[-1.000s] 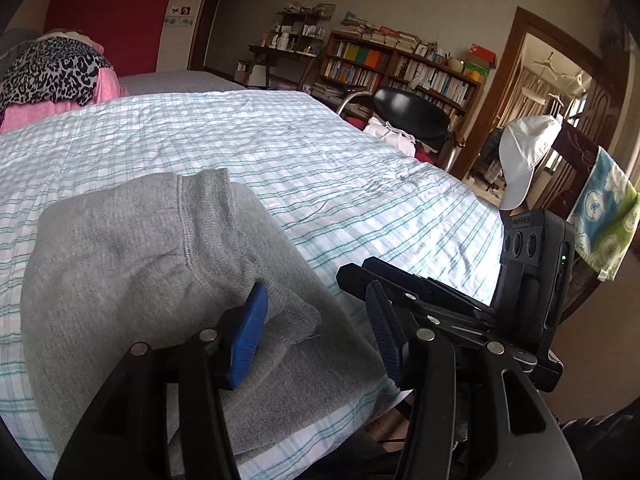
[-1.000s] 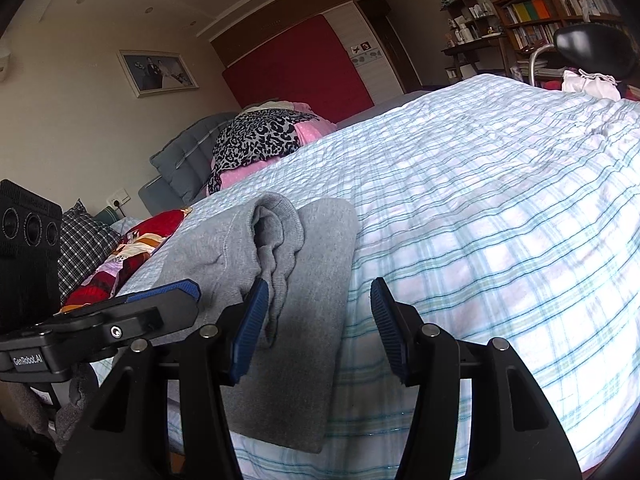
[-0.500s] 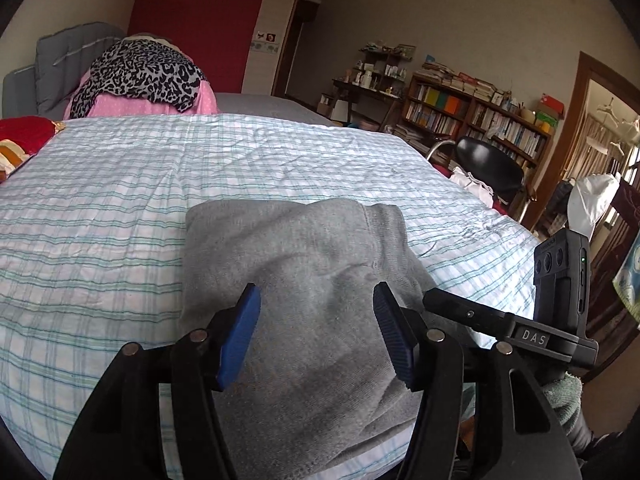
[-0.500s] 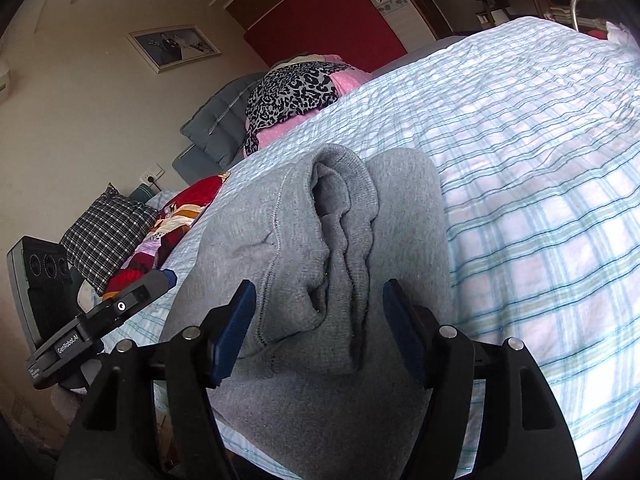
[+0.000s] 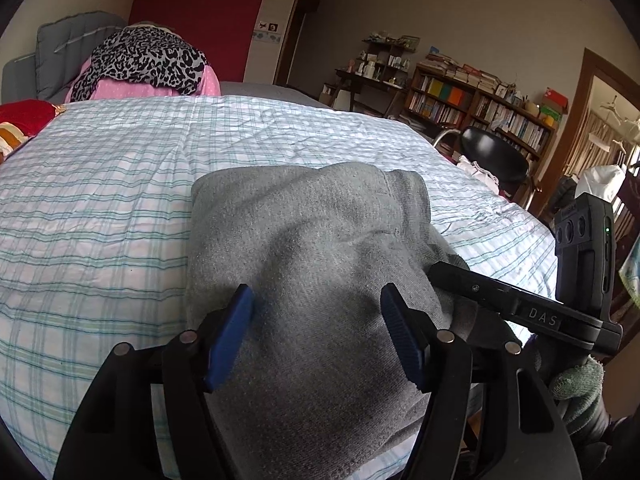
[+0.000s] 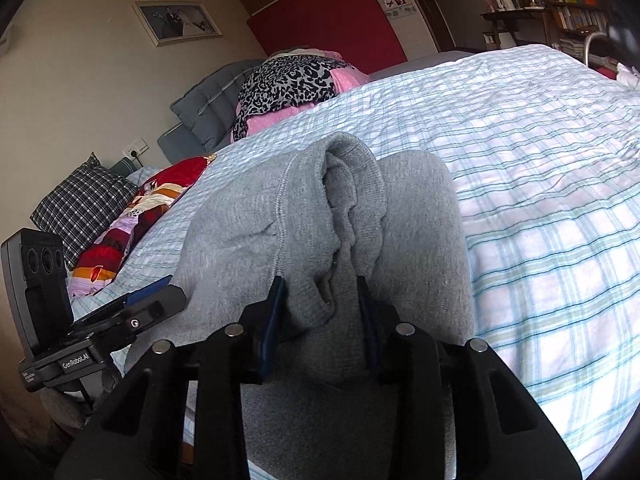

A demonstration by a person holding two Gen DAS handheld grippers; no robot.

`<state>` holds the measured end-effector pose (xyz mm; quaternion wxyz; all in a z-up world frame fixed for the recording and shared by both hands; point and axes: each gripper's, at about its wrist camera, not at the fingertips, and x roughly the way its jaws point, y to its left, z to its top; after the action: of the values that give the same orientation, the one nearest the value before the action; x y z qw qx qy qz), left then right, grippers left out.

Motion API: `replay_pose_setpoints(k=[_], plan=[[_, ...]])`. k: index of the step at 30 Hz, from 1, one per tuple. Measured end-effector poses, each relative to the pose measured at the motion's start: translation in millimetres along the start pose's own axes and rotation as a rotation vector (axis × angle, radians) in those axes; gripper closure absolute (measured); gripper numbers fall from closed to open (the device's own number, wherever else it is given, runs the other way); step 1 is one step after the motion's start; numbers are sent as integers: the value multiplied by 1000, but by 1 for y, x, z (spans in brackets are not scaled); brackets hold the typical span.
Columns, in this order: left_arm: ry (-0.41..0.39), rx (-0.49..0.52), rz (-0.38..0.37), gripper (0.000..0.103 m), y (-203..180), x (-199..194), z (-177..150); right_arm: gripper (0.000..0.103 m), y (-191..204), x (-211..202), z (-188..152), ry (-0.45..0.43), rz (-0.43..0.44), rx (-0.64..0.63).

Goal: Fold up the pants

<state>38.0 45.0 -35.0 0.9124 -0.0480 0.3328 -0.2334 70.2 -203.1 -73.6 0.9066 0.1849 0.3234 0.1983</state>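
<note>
The grey pants (image 5: 312, 248) lie folded into a thick bundle near the front edge of the plaid bed (image 5: 100, 208). My left gripper (image 5: 320, 332) is open, its blue pads spread over the near end of the bundle. In the right wrist view the pants (image 6: 320, 224) show a bunched waistband fold. My right gripper (image 6: 320, 320) has its jaws partly closed around that bunched fold, with cloth between the pads. The right gripper body also shows in the left wrist view (image 5: 516, 308), and the left one in the right wrist view (image 6: 104, 320).
A leopard and pink pile (image 5: 148, 64) and a grey cushion (image 6: 208, 108) sit at the head of the bed. A red patterned blanket (image 6: 132, 220) and a checked pillow (image 6: 80, 204) lie at the left side. A black chair (image 5: 492, 156) and bookshelves (image 5: 480, 108) stand right.
Both grippers have moved in over the pants bundle. The right jaws have narrowed from wide open onto the bunched fold. The left jaws stay open.
</note>
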Motion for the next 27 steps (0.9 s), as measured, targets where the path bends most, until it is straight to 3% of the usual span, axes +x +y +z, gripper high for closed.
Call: replay_pose_setpoints(k=[3,8,15,18,20,22,27], plan=[[-11,-16,-2,37,3,-4,4,79,3,-11,5,-37,5,-17],[-40,-22,0,37,2,-12,11,81,6,-41,11,-120,-5,-51],[30,47,17,37,-7,9,-4,81,-27,-37,-18,-52,-45,37],[28,73,6,31,-6,20,-11,81,-28,-37,-23,-66,-50,28],[25,72,-8,28,-5,22,-14,79,-23,-36,-22,-65,-70,10],[25,67,-12,28,-4,20,-13,64,-20,-39,-22,-73,-103,-16],[6,40,-26,27,-3,6,-3,62,-9,-57,-15,-163,-171,-73]])
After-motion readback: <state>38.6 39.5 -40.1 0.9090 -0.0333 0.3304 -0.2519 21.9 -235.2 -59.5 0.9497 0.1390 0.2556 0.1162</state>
